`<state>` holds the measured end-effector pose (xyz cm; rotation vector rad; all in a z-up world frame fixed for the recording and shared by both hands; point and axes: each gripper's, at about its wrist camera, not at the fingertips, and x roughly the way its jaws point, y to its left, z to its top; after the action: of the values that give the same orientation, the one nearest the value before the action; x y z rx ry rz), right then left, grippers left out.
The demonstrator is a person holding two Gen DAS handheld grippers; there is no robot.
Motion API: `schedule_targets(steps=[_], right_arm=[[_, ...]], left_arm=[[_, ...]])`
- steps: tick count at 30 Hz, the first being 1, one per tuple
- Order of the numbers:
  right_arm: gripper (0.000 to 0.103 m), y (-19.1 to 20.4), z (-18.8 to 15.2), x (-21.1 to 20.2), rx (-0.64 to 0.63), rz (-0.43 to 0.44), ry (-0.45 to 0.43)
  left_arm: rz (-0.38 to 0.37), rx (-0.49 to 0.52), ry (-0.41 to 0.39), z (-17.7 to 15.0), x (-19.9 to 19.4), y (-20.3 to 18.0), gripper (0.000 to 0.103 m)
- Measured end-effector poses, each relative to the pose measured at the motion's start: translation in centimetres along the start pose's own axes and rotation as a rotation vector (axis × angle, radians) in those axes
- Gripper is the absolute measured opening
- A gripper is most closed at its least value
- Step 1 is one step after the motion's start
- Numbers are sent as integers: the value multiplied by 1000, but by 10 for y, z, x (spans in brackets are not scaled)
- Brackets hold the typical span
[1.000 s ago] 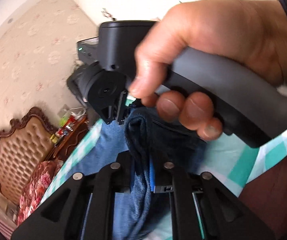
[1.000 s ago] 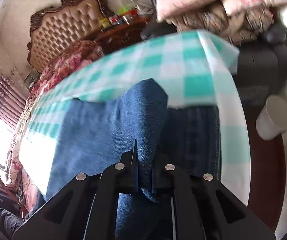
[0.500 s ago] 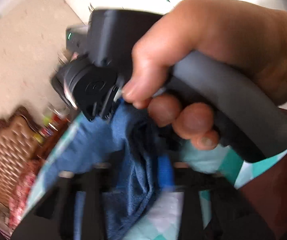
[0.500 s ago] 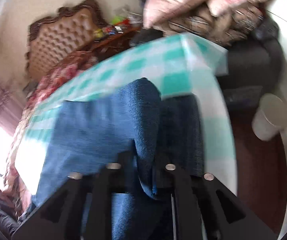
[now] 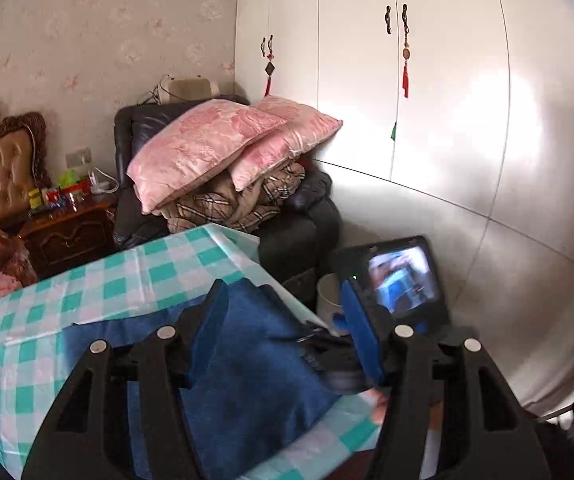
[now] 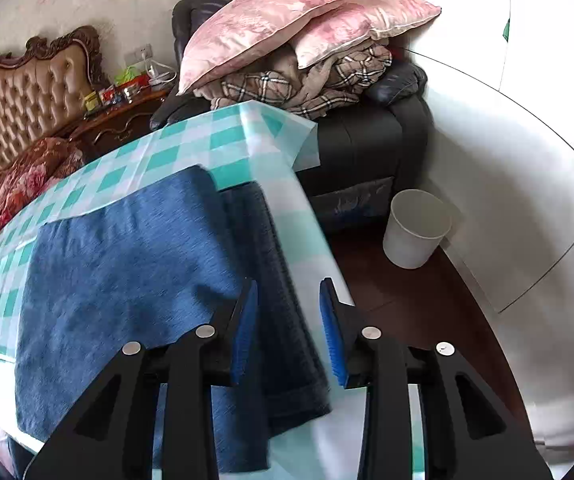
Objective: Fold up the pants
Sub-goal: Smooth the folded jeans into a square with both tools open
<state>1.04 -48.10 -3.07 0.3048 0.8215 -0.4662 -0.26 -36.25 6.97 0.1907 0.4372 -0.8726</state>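
Blue denim pants (image 6: 127,264) lie folded on the green-and-white checked table cloth (image 6: 175,148); a darker layer shows along their right edge. They also show in the left wrist view (image 5: 255,360). My right gripper (image 6: 289,332) is open and empty above the pants' right edge. My left gripper (image 5: 287,332) is open wide and empty above the pants. The other gripper's body with its small screen (image 5: 401,282) shows to the right in the left wrist view.
A dark armchair (image 6: 359,140) piled with pink pillows (image 6: 287,20) and a plaid blanket stands behind the table. A white bin (image 6: 415,232) stands on the dark floor at the right. A wooden nightstand (image 5: 67,232), a tufted headboard and white wardrobe doors (image 5: 427,100) are around.
Both grippers have let go of the pants and opened. The lifted fold now lies flat on the table. The left gripper has swung away from the right hand.
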Motion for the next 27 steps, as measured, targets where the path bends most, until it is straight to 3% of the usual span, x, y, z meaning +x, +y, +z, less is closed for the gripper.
schedule_targets(steps=[6, 9, 13, 15, 19, 21, 23, 25, 27], right_arm=[[37, 7, 3, -12, 18, 18, 0], [37, 9, 1, -11, 23, 23, 16], [38, 9, 0, -12, 39, 19, 22], [44, 9, -1, -16, 37, 27, 4], [46, 12, -12, 1, -14, -32, 42], [46, 12, -18, 10, -26, -52, 63], [46, 11, -22, 10, -24, -61, 52], [46, 11, -21, 4, -16, -59, 40], [47, 17, -19, -12, -32, -46, -13]], left_arm=[[-24, 45, 36, -6, -15, -29, 60], [-12, 48, 30, -9, -22, -26, 62], [9, 21, 40, -24, -30, -9, 67], [43, 5, 57, -44, -33, 7, 70], [108, -101, 193, -97, -24, 57, 68], [185, -174, 243, -117, -24, 98, 60], [266, -256, 234, -119, -31, 135, 59], [421, -316, 209, -120, -42, 181, 58], [487, -354, 303, -133, -38, 216, 57]])
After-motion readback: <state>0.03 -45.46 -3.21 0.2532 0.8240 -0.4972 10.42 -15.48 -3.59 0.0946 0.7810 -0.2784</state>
